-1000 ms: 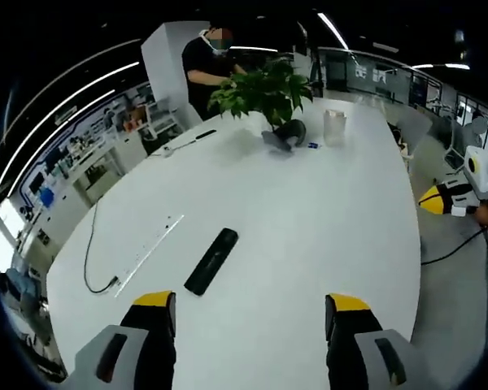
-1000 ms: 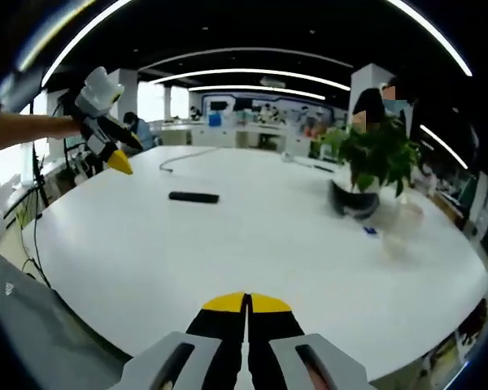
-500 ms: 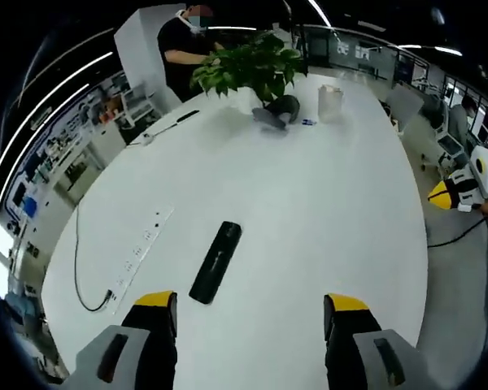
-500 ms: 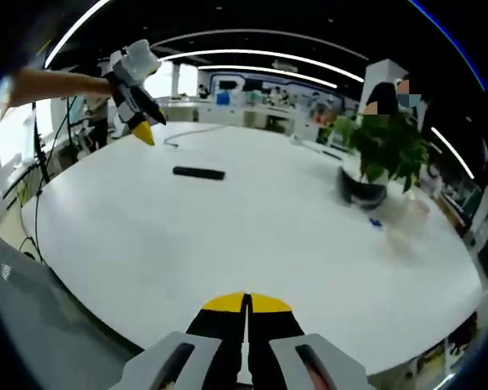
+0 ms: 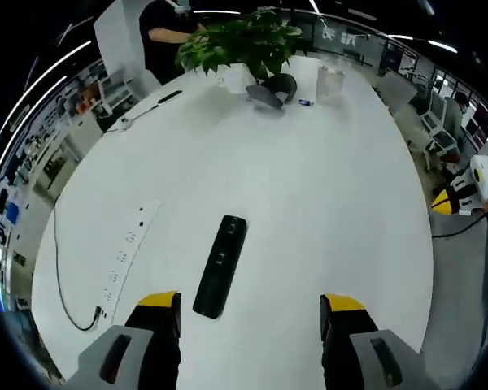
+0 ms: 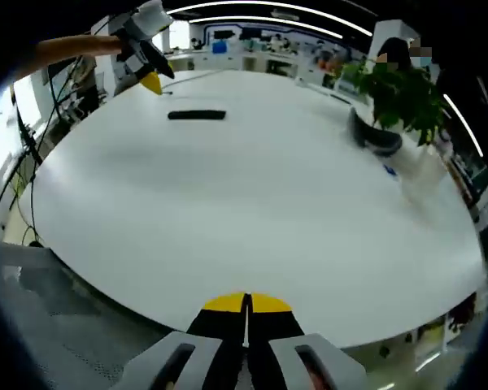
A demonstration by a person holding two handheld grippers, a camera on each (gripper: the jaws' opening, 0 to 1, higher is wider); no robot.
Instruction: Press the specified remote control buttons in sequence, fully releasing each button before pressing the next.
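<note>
Left gripper: jaws wide apart, empty.
Right gripper: jaws closed, empty.
Remote: just ahead of left jaw.
Risk: off-centre jab slides remote across table.

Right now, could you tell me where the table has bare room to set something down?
The wide stretch of white table between the remote control, the far potted plant and the right-hand edge is bare. The left edge is busier, with the power strip and its cable beside the remote. The far end is crowded around the plant, the dark object and the clear container.
</note>
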